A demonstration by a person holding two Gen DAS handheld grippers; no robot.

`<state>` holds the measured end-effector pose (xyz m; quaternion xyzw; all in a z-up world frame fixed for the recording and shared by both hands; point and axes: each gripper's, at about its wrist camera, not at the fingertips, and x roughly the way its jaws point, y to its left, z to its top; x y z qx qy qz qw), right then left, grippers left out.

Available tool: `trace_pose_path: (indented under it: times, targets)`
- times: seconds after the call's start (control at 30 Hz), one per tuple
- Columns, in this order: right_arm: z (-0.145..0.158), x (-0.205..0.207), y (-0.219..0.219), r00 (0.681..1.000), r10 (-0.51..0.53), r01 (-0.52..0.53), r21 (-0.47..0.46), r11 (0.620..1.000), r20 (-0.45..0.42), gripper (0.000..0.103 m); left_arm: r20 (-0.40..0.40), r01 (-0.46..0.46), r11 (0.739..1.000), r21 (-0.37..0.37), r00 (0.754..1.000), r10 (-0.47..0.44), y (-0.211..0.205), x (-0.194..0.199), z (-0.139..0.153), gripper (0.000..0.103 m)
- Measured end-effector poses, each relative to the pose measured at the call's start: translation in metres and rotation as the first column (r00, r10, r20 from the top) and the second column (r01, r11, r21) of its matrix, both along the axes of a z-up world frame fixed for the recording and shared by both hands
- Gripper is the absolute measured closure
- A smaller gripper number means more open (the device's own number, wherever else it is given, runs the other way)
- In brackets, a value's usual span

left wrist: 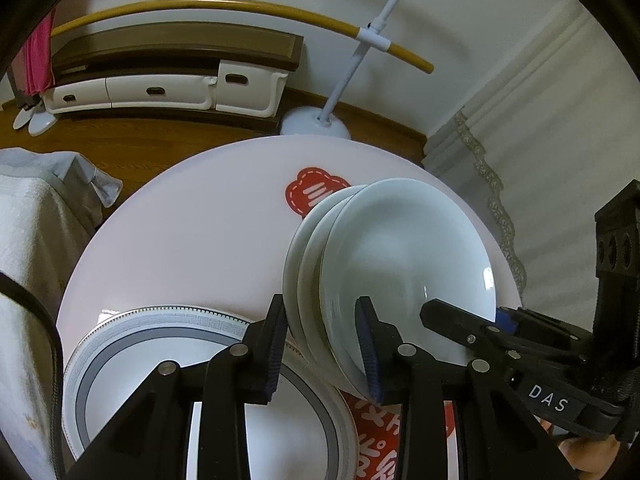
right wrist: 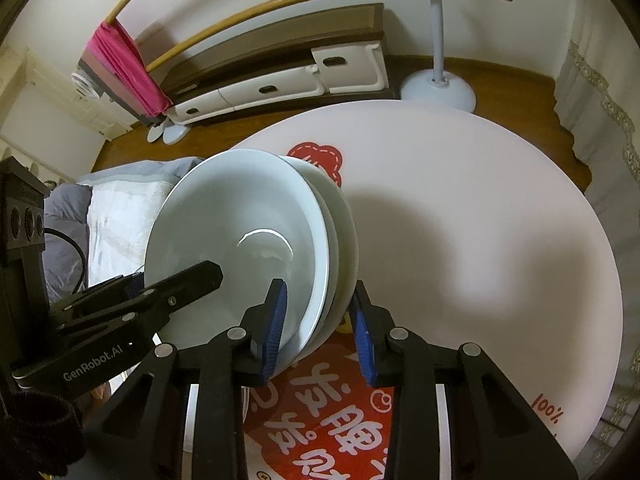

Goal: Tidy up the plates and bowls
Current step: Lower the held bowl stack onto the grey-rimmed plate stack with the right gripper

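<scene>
Three nested shallow white dishes (left wrist: 400, 248) (right wrist: 240, 216) form a stack that tilts over the round pale table (left wrist: 180, 240) (right wrist: 480, 200). My left gripper (left wrist: 322, 348) is shut on the stack's near rim, with one pad against the outer dish and the other inside the top dish. My right gripper (right wrist: 320, 328) clamps the opposite rim the same way. In each view a finger of the other gripper reaches into the top dish. A large plate with a grey key-pattern rim (left wrist: 160, 332) lies flat on the table under the left gripper, partly hidden by its fingers.
A red printed sheet (right wrist: 340, 420) lies on the table near me. Beyond the table stand a white pole's round base (left wrist: 316, 126) (right wrist: 438, 90) and a low cabinet with white drawers (left wrist: 160, 92). Grey-white bedding (left wrist: 36, 220) sits to the left, a curtain (left wrist: 540, 160) to the right.
</scene>
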<state>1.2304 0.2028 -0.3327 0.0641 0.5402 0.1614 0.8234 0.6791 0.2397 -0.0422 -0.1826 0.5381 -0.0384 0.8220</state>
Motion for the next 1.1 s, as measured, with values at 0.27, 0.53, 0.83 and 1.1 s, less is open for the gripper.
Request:
trace_pose_path:
  times: [0.27, 0.53, 0.83, 1.1]
  targets:
    - [0.005, -0.004, -0.002, 1.0, -0.007, 0.007, 0.004, 1.0, 0.006, 0.071, 0.013, 0.011, 1.0, 0.002, 1.0, -0.011, -0.003, -0.008, 0.007, 0.073]
    - [0.024, -0.019, -0.003, 0.999, -0.01, 0.009, 0.015, 1.0, 0.038, 0.071, 0.047, 0.017, 1.0, 0.006, 0.999, -0.017, -0.004, -0.029, 0.027, 0.073]
    - [0.043, -0.053, 0.011, 0.997, 0.01, -0.01, 0.008, 1.0, 0.071, 0.071, 0.076, 0.004, 1.0, 0.017, 0.997, -0.005, 0.002, -0.072, 0.047, 0.073]
    - [0.044, -0.088, 0.036, 0.996, 0.05, -0.051, 0.011, 0.999, 0.076, 0.071, 0.096, -0.029, 0.999, 0.033, 0.995, 0.025, 0.016, -0.123, 0.055, 0.073]
